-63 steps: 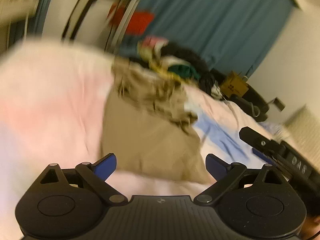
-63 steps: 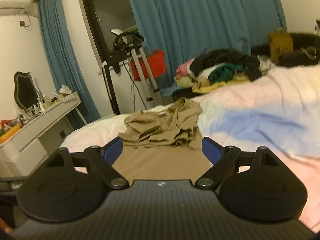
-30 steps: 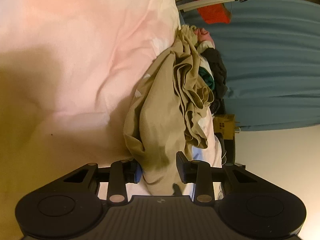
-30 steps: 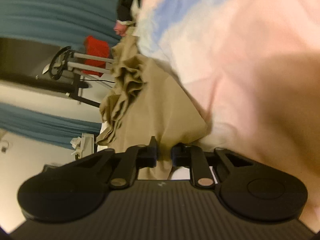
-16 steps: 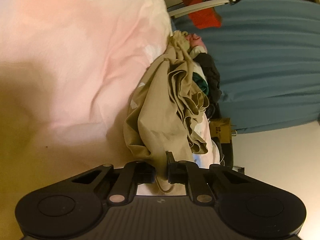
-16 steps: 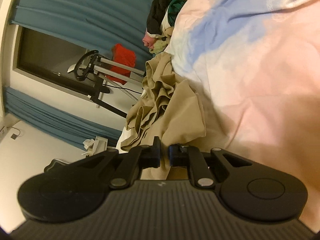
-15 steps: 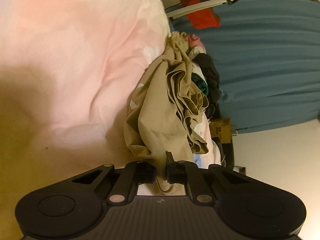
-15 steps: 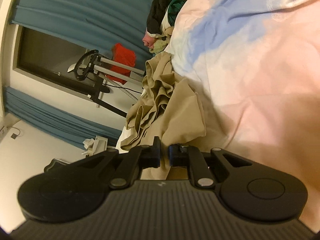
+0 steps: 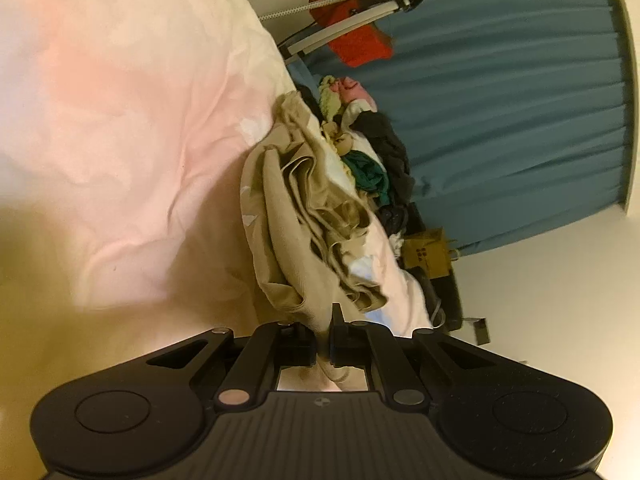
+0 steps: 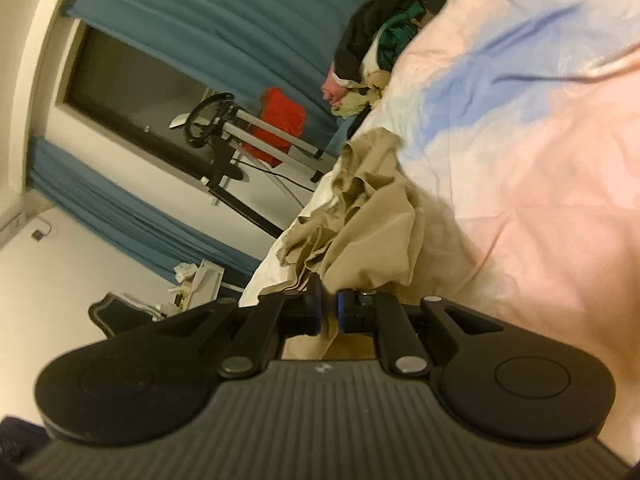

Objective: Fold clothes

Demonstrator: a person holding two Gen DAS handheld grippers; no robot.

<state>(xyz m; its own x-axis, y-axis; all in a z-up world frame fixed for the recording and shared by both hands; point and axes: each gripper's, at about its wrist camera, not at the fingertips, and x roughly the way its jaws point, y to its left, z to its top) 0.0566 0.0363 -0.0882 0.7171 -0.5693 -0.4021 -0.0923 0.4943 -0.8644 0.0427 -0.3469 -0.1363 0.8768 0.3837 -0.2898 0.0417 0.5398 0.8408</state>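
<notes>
A tan garment lies bunched on the pink and blue bedspread. My left gripper is shut on its near edge, and the cloth hangs down between the jaws. In the right wrist view the same tan garment is crumpled ahead, and my right gripper is shut on another part of its near edge. Both views are rolled sideways, and the garment is lifted at the held edges.
A pile of mixed clothes sits at the far end of the bed, also in the right wrist view. Teal curtains, a metal stand with a red cloth, and a white dresser are beyond the bed.
Both grippers closed on the garment's near edge from open and have since raised it, bunching the cloth. The views have rolled sideways.
</notes>
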